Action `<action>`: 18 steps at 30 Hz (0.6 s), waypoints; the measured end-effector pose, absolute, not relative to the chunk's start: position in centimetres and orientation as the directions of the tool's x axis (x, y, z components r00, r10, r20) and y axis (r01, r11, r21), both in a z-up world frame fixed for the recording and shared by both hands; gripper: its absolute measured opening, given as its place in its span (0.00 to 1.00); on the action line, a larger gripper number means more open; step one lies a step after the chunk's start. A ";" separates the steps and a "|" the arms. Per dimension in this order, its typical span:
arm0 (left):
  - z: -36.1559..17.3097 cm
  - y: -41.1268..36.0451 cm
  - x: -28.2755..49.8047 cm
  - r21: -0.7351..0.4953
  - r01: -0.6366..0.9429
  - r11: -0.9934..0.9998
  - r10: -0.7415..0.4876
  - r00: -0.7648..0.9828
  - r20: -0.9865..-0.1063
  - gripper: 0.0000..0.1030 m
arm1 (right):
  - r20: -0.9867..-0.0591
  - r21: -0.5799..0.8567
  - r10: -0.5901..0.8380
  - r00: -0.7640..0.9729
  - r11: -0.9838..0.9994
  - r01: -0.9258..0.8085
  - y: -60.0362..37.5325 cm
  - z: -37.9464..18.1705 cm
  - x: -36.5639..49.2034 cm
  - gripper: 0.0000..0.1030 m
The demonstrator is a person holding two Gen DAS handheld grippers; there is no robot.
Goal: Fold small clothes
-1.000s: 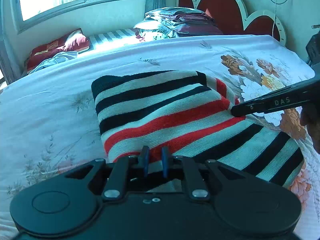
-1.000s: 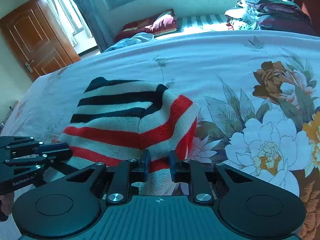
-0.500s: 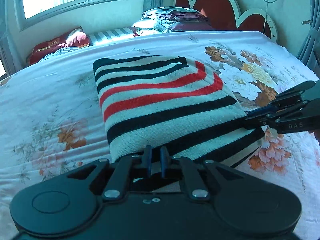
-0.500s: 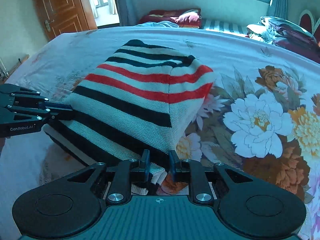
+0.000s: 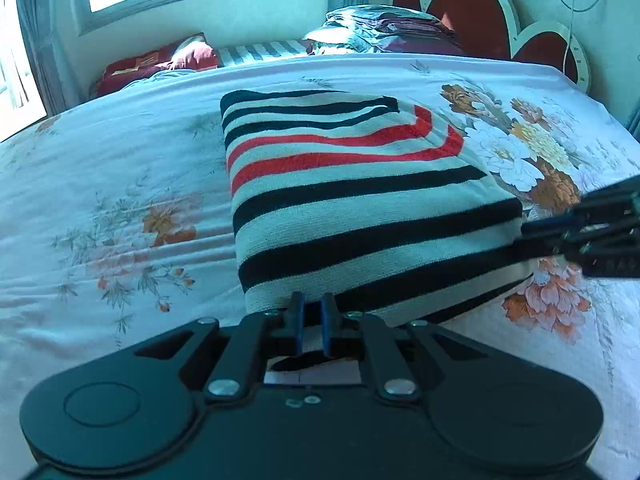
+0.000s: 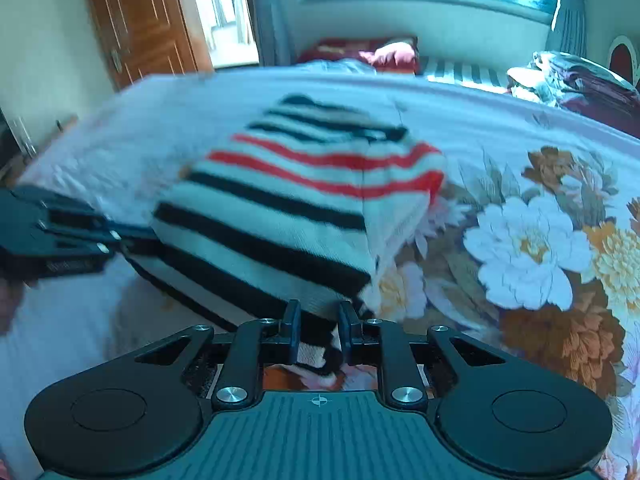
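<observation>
Your left gripper [image 5: 311, 312] sits at the bottom centre of the frame, its jaws nearly together and pinching the near edge of the striped sweater [image 5: 352, 208]. The sweater lies folded on the floral bedsheet [image 5: 120, 200], black, white and red bands running across the middle of the frame. Your right gripper [image 5: 528, 236] comes in from the right edge and grips the sweater's right-hand corner. At the upper right stands a red headboard [image 5: 464, 4], with folded bedding [image 5: 384, 28] piled before it.
</observation>
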State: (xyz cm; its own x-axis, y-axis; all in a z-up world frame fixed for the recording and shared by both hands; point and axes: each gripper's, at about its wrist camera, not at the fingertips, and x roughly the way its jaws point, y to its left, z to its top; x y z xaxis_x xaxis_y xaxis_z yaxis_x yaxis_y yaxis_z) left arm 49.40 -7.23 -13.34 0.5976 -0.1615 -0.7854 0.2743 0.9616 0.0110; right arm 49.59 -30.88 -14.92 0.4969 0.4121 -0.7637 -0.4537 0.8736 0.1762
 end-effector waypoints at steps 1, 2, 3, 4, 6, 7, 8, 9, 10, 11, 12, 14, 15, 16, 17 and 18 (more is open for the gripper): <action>-13.4 -7.3 49.4 0.010 0.265 0.964 -0.156 0.598 -0.786 0.08 | -0.768 0.197 0.421 0.483 0.873 -0.447 -31.1 -15.9 49.8 0.19; -13.5 -7.5 49.4 0.015 0.260 0.965 -0.149 0.599 -0.787 0.08 | -0.760 0.233 0.438 0.480 0.873 -0.428 -31.5 -16.6 50.1 0.19; -13.6 -7.6 49.4 0.027 0.258 0.966 -0.139 0.601 -0.787 0.09 | -0.755 0.257 0.451 0.476 0.872 -0.417 -31.8 -16.9 50.4 0.19; -13.6 -7.8 49.4 0.037 0.258 0.966 -0.131 0.602 -0.787 0.09 | -0.752 0.276 0.461 0.472 0.870 -0.409 -32.1 -17.1 50.6 0.19; -13.8 -8.0 49.3 0.054 0.254 0.966 -0.116 0.607 -0.786 0.08 | -0.751 0.281 0.467 0.467 0.866 -0.414 -32.3 -17.2 50.7 0.19; -13.8 -8.2 49.2 0.062 0.252 0.966 -0.109 0.609 -0.786 0.08 | -0.750 0.277 0.468 0.466 0.864 -0.421 -32.3 -17.3 50.7 0.19; -13.9 -8.2 49.1 0.068 0.250 0.966 -0.103 0.611 -0.785 0.08 | -0.749 0.280 0.472 0.465 0.861 -0.424 -32.4 -17.3 50.7 0.19; -14.0 -8.3 49.0 0.075 0.247 0.966 -0.096 0.612 -0.785 0.08 | -0.747 0.287 0.477 0.464 0.860 -0.423 -32.5 -17.3 50.7 0.19; -14.0 -8.4 49.0 0.082 0.246 0.966 -0.089 0.613 -0.785 0.08 | -0.745 0.292 0.480 0.463 0.859 -0.421 -32.6 -17.3 50.7 0.19; -14.0 -8.6 49.0 0.092 0.245 0.965 -0.081 0.615 -0.784 0.08 | -0.744 0.294 0.482 0.463 0.858 -0.421 -32.6 -17.3 50.7 0.19; -14.0 -8.8 49.0 0.100 0.242 0.965 -0.073 0.616 -0.784 0.08 | -0.742 0.295 0.483 0.464 0.858 -0.421 -32.5 -17.3 50.6 0.19; -14.0 -9.0 49.0 0.110 0.239 0.965 -0.063 0.616 -0.786 0.08 | -0.739 0.307 0.491 0.462 0.855 -0.417 -32.7 -17.1 50.6 0.20; -13.7 -9.1 48.9 0.116 0.237 0.964 -0.056 0.614 -0.787 0.08 | -0.735 0.319 0.498 0.460 0.853 -0.413 -32.9 -17.0 50.7 0.20; -13.3 -9.1 48.8 0.120 0.236 0.964 -0.054 0.617 -0.785 0.09 | -0.723 0.338 0.509 0.467 0.851 -0.403 -33.3 -16.6 50.6 0.21; -12.9 -9.1 48.7 0.118 0.234 0.965 -0.056 0.625 -0.778 0.24 | -0.697 0.361 0.521 0.493 0.848 -0.387 -34.0 -16.0 50.4 0.22; -12.2 -8.9 48.5 0.117 0.219 0.969 -0.055 0.649 -0.759 0.59 | -0.664 0.390 0.532 0.524 0.846 -0.364 -34.9 -15.4 50.2 0.38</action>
